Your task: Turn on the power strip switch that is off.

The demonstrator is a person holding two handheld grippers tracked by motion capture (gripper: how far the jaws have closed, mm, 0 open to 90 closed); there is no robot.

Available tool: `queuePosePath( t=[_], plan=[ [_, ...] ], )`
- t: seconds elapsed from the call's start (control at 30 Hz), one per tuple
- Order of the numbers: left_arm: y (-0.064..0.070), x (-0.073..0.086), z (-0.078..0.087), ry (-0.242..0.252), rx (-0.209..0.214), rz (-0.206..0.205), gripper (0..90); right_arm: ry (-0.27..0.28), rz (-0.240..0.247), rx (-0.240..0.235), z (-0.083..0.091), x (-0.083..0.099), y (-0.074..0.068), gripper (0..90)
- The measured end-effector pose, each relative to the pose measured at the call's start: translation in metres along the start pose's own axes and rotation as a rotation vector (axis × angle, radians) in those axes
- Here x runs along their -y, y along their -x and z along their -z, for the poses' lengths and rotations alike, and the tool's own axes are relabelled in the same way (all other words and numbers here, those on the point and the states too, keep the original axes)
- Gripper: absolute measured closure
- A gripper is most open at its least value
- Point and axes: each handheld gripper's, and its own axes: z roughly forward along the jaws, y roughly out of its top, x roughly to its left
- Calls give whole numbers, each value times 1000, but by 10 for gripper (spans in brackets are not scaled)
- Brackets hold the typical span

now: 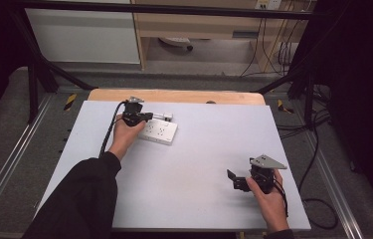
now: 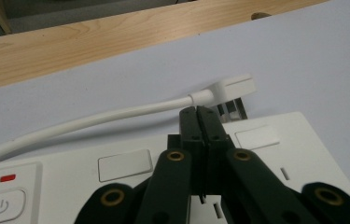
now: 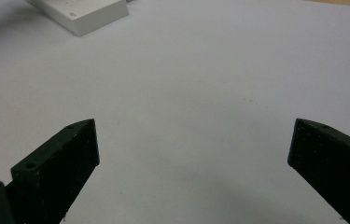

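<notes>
A white power strip (image 1: pixel 159 131) lies on the table at the back left; its red-lit power button (image 2: pixel 2 204) sits at one end. A white cable (image 2: pixel 93 120) runs along its far side to a flat white plug (image 2: pixel 232 87) lying loose beside it. My left gripper (image 1: pixel 148 117) hovers over the strip. Its jaws are shut (image 2: pixel 198 111), with the tips just short of the cable near the plug and nothing visibly between them. My right gripper (image 1: pixel 234 179) is at the front right, well apart from the strip, jaws wide open (image 3: pixel 193 135) over bare table.
The pale table mat (image 1: pixel 199 149) ends at a wooden edge (image 1: pixel 174 95) behind the strip. A black frame and floor cables surround the table. A corner of the power strip (image 3: pixel 86 14) shows far ahead of the right jaws.
</notes>
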Motion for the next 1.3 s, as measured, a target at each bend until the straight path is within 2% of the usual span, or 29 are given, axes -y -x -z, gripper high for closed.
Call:
queuePosePath(
  t=[0.63, 0.83, 1.3],
  plan=[
    [-2, 6, -4, 14, -18, -7, 900, 0, -3, 1, 0, 0, 0, 24],
    [-1, 7, -6, 8, -24, -20, 900, 0, -1, 0, 0, 0, 0, 24],
    [-5, 9, -8, 12, -24, -3, 900, -1, -1, -1, 0, 0, 0, 24]
  ],
)
